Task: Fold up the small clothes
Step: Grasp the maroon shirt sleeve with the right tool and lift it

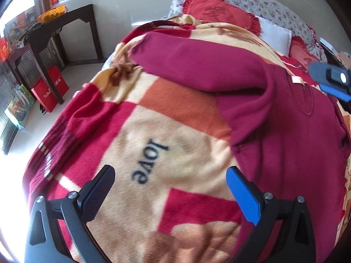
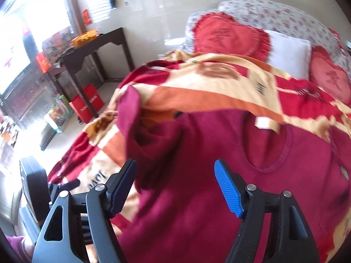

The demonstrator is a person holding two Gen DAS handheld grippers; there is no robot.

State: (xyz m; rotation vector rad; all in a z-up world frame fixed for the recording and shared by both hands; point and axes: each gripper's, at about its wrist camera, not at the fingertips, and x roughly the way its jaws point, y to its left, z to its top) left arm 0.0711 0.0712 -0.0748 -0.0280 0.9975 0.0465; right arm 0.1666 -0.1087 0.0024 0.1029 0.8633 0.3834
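Maroon sweater (image 2: 219,153) spread on patterned blanket (image 1: 153,120); right gripper (image 2: 175,186) above it, jaws apart, empty. Left gripper (image 1: 171,188) beside sweater's hem, jaws apart.

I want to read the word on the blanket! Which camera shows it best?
The left wrist view: the word "love" sits whole between the open fingers on the blanket. The right wrist view shows only a blurred part, cut off by the black finger.
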